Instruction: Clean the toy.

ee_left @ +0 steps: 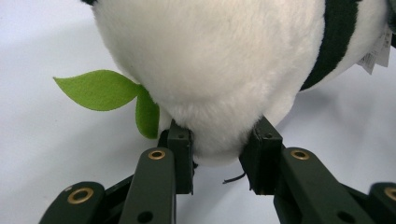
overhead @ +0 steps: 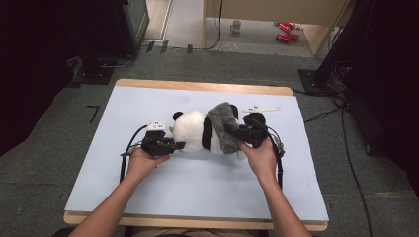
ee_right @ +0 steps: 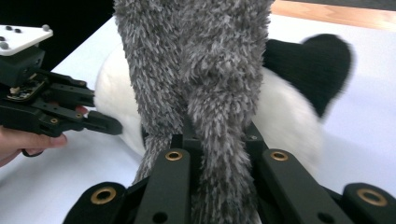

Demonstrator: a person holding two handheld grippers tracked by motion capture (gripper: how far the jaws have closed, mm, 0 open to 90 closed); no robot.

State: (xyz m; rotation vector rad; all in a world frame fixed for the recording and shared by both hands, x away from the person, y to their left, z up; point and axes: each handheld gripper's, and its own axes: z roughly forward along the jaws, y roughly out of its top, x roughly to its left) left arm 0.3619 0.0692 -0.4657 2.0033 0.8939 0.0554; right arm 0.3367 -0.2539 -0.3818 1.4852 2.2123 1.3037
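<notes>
both claws pinching: left gripper (ee_left: 215, 154) clamps panda (overhead: 193, 130), right gripper (ee_right: 219, 144) grips grey sock (ee_right: 196, 70) half over its body mid-table; pulling on remains

The plush panda (overhead: 195, 132) is lying across the middle of the light blue table mat (overhead: 148, 185), blocking the straight path between the left gripper (overhead: 174, 146) and the right gripper (overhead: 232, 131). A small white strip (overhead: 260, 108) is sitting just behind it. Open mat is stretching toward the near edge and both side edges, leaving passage there.
</notes>
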